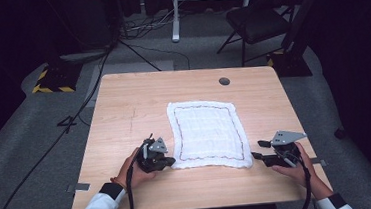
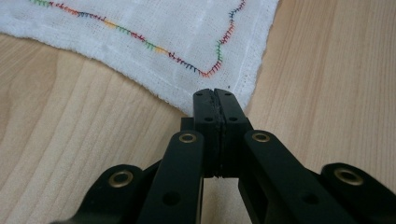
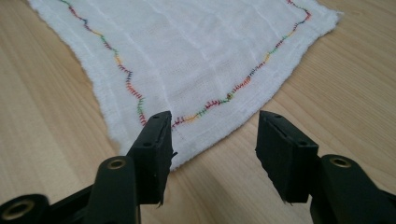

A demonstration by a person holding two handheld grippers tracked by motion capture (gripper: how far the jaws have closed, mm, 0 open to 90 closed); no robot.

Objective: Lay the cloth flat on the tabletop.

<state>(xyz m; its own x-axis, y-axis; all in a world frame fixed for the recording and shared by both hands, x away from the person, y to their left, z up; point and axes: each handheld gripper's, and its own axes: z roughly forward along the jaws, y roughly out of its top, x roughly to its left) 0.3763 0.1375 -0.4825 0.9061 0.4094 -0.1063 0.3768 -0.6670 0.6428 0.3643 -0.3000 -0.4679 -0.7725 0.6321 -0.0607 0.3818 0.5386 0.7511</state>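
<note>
Black jaws of the left gripper (image 2: pixel 215 100) meet at a near corner of the white cloth (image 1: pixel 207 133), pinching its edge. On the wooden table (image 1: pixel 123 109) the cloth lies flat — grey carpet, cables and a chair (image 1: pixel 257 21) beyond. Close views reveal multicoloured hem stitching. The right gripper (image 3: pixel 212 140) stands open — its jaws bracket the other near corner without pressing on it.
</note>
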